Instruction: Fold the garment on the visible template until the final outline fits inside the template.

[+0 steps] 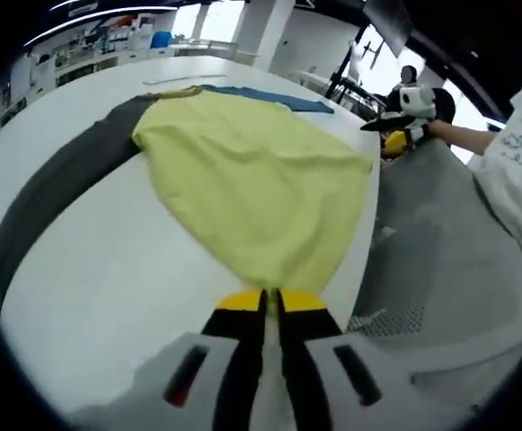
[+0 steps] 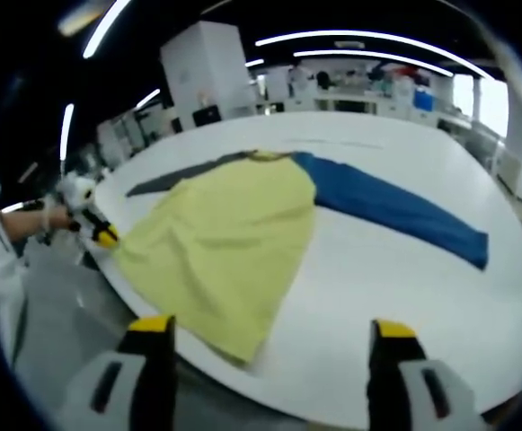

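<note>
While the pale yellow cloth garment (image 1: 261,189) lies spread across the broad white desk (image 1: 108,287), my left claw (image 1: 270,301) is clenched on its hem at the desk's near edge, the yellow-tipped jaws pressed together with the fabric pinched between them. In the right gripper view the same garment (image 2: 220,242) sits near the desk's (image 2: 395,305) front edge, with a blue sleeve (image 2: 395,211) stretching away from it to one side and a dark grey sleeve (image 2: 175,177) to the other. My right claw (image 2: 269,337) is released, its two jaws standing well apart above the desk edge, one over the garment's lower corner, grasping nothing. From the left gripper view I see that right claw (image 1: 395,135) beside the garment's far corner, and whether it touches the cloth I cannot tell.
</note>
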Demonstrator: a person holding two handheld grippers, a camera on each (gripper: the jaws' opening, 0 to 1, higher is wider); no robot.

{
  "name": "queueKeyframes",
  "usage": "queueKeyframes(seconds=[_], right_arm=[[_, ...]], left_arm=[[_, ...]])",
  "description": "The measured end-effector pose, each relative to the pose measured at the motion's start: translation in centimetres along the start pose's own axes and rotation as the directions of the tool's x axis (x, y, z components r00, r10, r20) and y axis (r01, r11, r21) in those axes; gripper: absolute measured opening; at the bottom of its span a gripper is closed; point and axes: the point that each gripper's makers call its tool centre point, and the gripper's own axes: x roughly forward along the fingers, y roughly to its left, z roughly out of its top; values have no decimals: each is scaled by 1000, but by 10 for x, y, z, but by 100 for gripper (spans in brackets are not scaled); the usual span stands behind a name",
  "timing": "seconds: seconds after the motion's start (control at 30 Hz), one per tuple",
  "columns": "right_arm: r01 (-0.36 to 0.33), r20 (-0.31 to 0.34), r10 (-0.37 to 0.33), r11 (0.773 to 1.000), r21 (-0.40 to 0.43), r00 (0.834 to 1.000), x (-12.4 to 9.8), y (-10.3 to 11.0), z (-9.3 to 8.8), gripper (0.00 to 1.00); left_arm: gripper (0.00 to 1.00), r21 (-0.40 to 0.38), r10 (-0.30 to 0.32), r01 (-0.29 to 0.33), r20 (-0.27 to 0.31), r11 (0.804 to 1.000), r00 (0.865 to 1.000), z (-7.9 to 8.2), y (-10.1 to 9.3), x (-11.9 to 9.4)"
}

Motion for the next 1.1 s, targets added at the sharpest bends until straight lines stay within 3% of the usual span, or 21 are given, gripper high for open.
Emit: queueKeyframes(seconds=[0.17,0.5,0.6,0.73,0.83,0.9,1.1], right_arm=[[1,-2,-1,1000,0,1000,0,-1,-1,89],[-7,-5,7,1000,-2,1000,1,0,-3,89],[-11,-3,11,1000,-3,1000,0,-1,-4,89],[-19,-6,19,1000,-10,1000,-5,-4,-4,89],[-23,-4,23,1000,-15,1000,-10,-9,-1,89],[-24,-10,24,999,-22,1000,-12,-13,2,89],[-45,21,46,999,-30,999,-16,-21,24,90]], left_arm=[[0,-71,-18,18,-11,997,1000,-3,-1,-2],[0,-80,-17,16,-10,997,1000,-6,0,-2],[2,-74,-16,17,10,997,1000,-5,-2,-3],[15,-162,6,12,110,987,994,5,-3,-11],[24,-165,70,-37,200,986,977,25,5,-22],[38,-193,100,-50,261,980,960,39,5,-33],[63,-199,220,-156,360,967,907,64,11,-59]])
